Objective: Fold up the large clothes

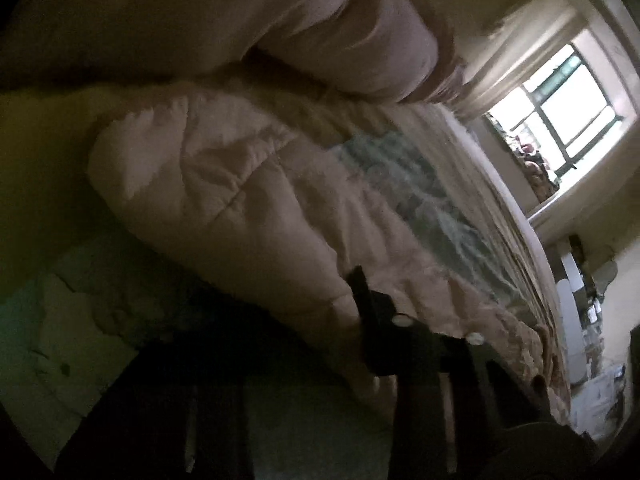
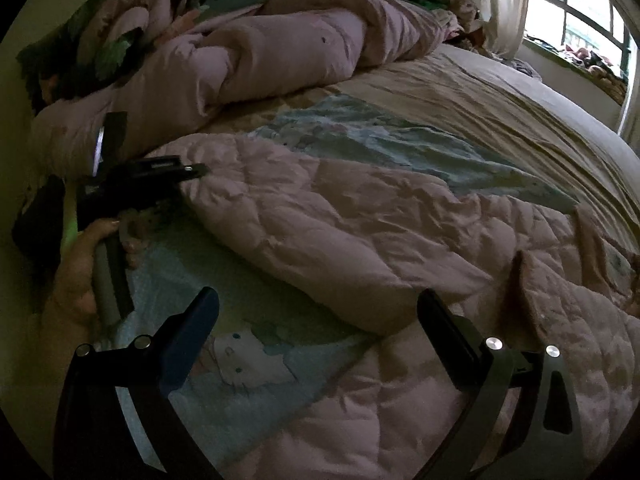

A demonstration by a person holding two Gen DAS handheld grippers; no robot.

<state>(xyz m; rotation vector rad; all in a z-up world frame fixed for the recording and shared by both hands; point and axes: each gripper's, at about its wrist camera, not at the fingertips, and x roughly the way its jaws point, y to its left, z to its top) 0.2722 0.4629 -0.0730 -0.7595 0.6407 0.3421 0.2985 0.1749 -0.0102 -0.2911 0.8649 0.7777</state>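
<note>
— Pink quilted comforter [image 2: 360, 220] lies half-folded across the bed [image 2: 520, 92]. Which step?
— Mid-fold. Right gripper [image 2: 316, 320] hovers, fingers wide, holding nothing; left gripper [image 2: 160, 176] at the far-left edge — grip unclear.
— Next?
— Probably pinch the near edge, carry it over.

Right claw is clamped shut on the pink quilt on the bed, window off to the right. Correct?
Not quite: the right wrist view shows the right claw open, its jaws spread wide above the pink quilt without gripping it. The bed and window are as stated.
</note>
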